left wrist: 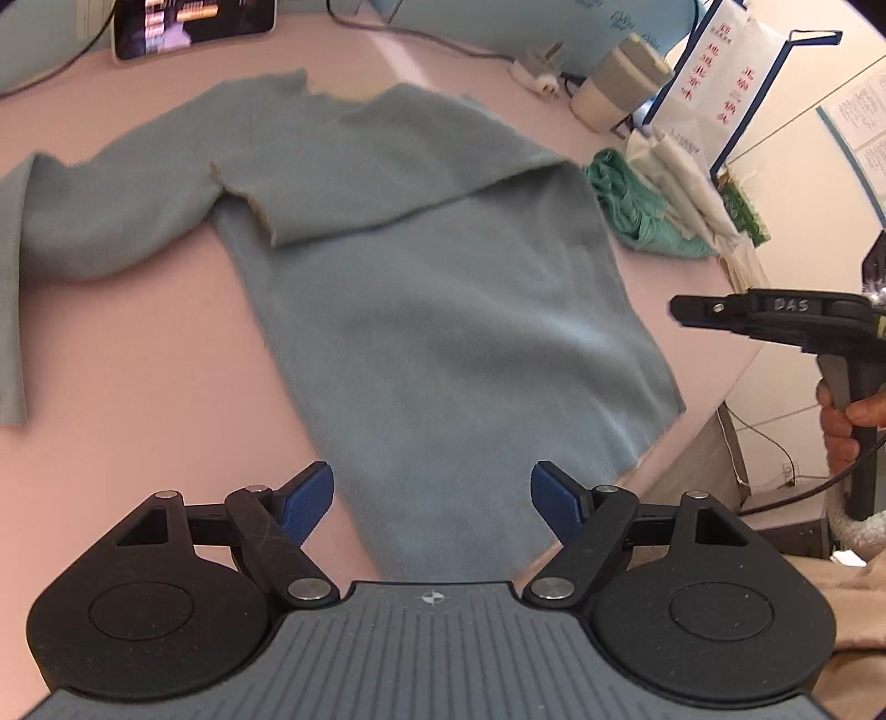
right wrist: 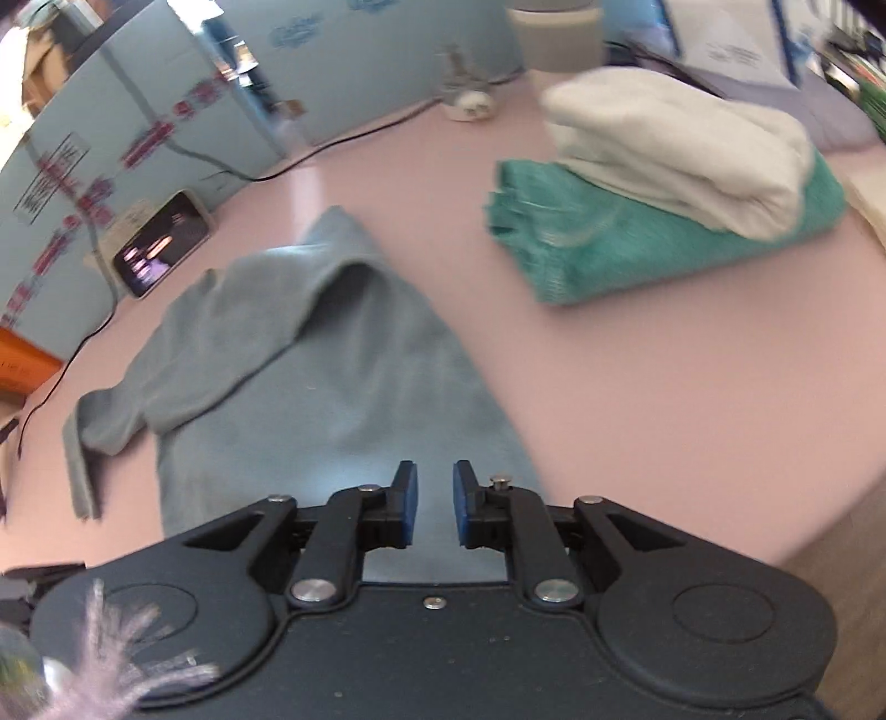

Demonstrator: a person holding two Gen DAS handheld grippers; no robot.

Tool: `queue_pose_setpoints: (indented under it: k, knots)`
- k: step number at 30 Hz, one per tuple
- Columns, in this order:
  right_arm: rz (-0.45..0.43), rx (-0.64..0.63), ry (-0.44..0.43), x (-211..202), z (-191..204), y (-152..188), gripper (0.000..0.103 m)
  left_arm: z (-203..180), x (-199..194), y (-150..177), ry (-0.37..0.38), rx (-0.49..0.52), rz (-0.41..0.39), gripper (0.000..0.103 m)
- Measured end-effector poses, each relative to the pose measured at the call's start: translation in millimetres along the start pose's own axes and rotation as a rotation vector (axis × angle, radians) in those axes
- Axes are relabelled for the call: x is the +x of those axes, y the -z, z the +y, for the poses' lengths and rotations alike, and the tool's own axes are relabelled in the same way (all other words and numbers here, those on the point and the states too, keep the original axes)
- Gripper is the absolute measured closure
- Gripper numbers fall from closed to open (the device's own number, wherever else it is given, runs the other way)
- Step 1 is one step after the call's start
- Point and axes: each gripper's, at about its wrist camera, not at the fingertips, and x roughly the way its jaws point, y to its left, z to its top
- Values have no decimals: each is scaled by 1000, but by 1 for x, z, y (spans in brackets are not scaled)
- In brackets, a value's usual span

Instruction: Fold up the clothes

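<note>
Pink tabletop (left wrist: pixel 138 343), pretty cluttered at the back. Left gripper (left wrist: pixel 432 501) hangs wide open over the hem of the grey-blue knit sweater (left wrist: pixel 443 310), holding nothing. Right gripper (right wrist: pixel 434 507) is narrow, with a small gap, also empty. One sleeve's already folded across. My guess at the risk: grabbing a single layer drags the sweater toward the folded teal and white towels (right wrist: pixel 664 221).

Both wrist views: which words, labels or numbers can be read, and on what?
"DAS": handwritten on the right hand-held gripper, left wrist view.
Red characters on the white bag: too blurred to read.
Pale print on the blue wall panels: unreadable.
Phone screen: unreadable.
</note>
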Motion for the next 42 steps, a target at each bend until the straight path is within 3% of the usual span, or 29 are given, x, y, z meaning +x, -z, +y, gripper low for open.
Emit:
queue_pose_setpoints:
  k: [4,6,9,13,16,19,20,21,23,26,28,29,32,36,39,42]
  knots:
    - [-9,-153,-75,35,55,-16,79,-8,11,-17,12,31,-84,36]
    - [11,-199,-135,51,72,-17,79,-10,22,-20,3,34,-81,58]
    - [87,-303,-177,70,93,-1,79,-11,41,-17,-22,16,-20,69]
    - [178,-351,-152,73,82,19,79,-1,37,4,16,0,57,71]
    - [219,-269,-141,67,55,26,82,10,28,17,34,-25,125,71]
    - [269,-211,-128,63,36,30,82,16,19,24,28,-51,143,68]
    - [273,-211,-120,62,33,31,82,17,14,25,27,-61,132,62]
    - [268,-203,-125,60,31,30,82,18,10,25,17,-76,115,44]
    - [236,-185,-131,52,29,22,78,19,2,24,-41,-103,70,24]
    - [160,-103,-230,39,27,1,74,26,-6,21,-84,-154,8,23]
    - [105,-10,-340,39,25,-16,47,33,-6,14,-101,-186,-26,23]
    - [80,29,-398,43,26,-24,44,33,-5,9,-118,-187,-46,23]
    - [19,145,-494,57,28,-44,43,32,-5,-12,-159,-181,-125,23]
    - [-28,277,-499,76,9,-54,43,31,-1,-48,-175,-192,-216,21]
    - [-11,392,-469,98,-10,-59,41,34,17,-66,-212,-209,-203,21]
    - [-4,504,-533,117,-26,-58,41,36,32,-74,-218,-220,-172,21]
